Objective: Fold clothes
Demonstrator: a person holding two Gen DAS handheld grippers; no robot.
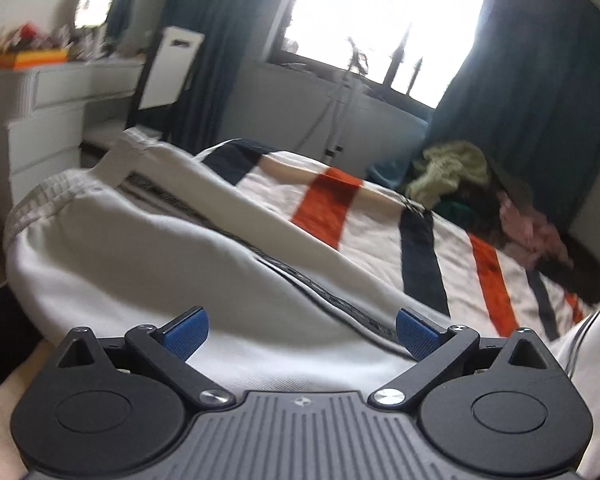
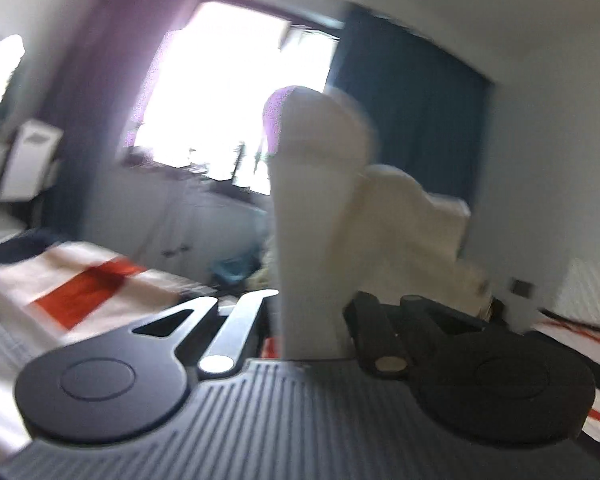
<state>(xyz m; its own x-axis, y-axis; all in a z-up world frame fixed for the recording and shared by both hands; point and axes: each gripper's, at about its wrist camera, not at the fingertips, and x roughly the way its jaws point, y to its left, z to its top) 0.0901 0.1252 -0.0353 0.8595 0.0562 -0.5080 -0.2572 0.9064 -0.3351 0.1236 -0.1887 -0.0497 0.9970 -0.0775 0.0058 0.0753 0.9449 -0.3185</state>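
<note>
White trousers (image 1: 140,256) with a dark side stripe and an elastic waistband lie on the striped bedspread (image 1: 380,220). My left gripper (image 1: 302,334) is open just above the white cloth, its blue pads (image 1: 186,334) wide apart and empty. My right gripper (image 2: 308,320) is shut on a bunch of the white cloth (image 2: 320,208), which stands up from between the fingers in front of the window. The right view is blurred. The right fingertips are hidden by the cloth.
A pile of clothes (image 1: 480,192), green, pink and dark, lies at the bed's far right. A white dresser (image 1: 40,120) with clutter stands at left. Dark blue curtains (image 1: 540,100) frame a bright window (image 1: 380,20).
</note>
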